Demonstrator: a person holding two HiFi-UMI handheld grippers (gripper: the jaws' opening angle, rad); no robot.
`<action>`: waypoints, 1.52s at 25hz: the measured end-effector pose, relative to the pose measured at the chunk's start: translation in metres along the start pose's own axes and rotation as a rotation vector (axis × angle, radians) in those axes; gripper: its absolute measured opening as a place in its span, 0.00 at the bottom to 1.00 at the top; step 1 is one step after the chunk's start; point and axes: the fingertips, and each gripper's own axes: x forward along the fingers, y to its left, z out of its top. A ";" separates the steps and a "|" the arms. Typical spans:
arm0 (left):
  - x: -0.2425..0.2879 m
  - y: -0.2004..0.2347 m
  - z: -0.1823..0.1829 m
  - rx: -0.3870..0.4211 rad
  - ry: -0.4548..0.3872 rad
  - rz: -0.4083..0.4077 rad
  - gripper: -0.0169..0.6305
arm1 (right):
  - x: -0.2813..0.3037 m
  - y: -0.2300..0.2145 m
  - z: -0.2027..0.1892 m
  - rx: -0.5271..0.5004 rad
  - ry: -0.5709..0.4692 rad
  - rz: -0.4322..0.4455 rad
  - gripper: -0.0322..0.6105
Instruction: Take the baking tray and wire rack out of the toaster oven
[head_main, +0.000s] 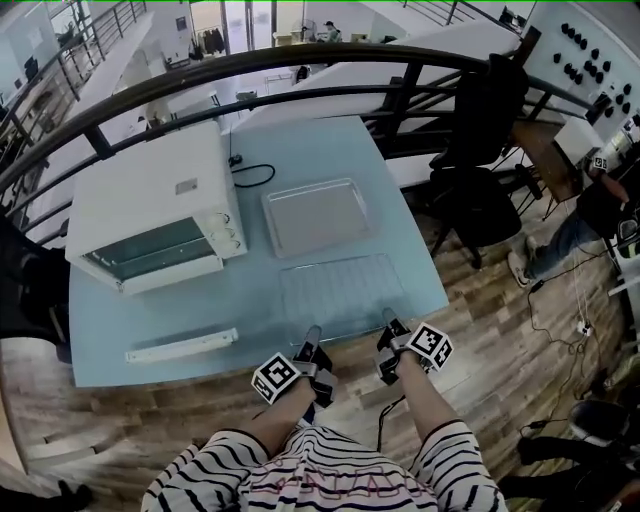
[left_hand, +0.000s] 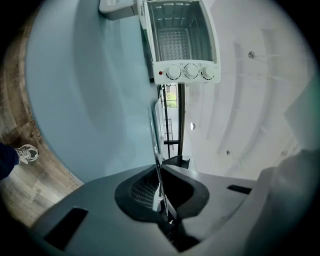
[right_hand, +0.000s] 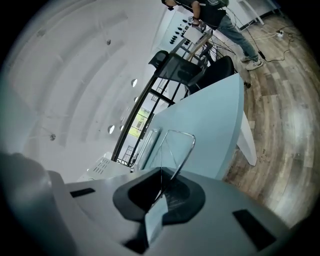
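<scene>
Head view: tray (head_main: 317, 215) out on tabletop (head_main: 250, 295), oven (left_hand: 177, 37) empty. Your left gripper (head_main: 311, 335) and right gripper (head_main: 391, 320) fingers clamp the rack (head_main: 340, 290) edge; only set-down and release left.

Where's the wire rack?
Head view, centre-right: the wire rack is just nearer than the baking tray, held by the left hand-held gripper and right hand-held gripper.

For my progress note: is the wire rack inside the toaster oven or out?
Out. The wire rack is over the table, clear of the toaster oven; left tongs and right tongs grip its near edge.
</scene>
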 end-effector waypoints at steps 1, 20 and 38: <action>0.003 0.000 0.001 0.000 0.003 0.002 0.06 | 0.003 0.000 0.002 -0.001 0.004 -0.001 0.09; 0.040 0.014 -0.002 -0.112 0.142 0.211 0.06 | 0.053 -0.019 0.030 0.003 0.178 -0.154 0.18; 0.039 0.004 0.017 0.238 0.232 0.396 0.56 | 0.048 -0.024 0.024 -0.192 0.365 -0.361 0.38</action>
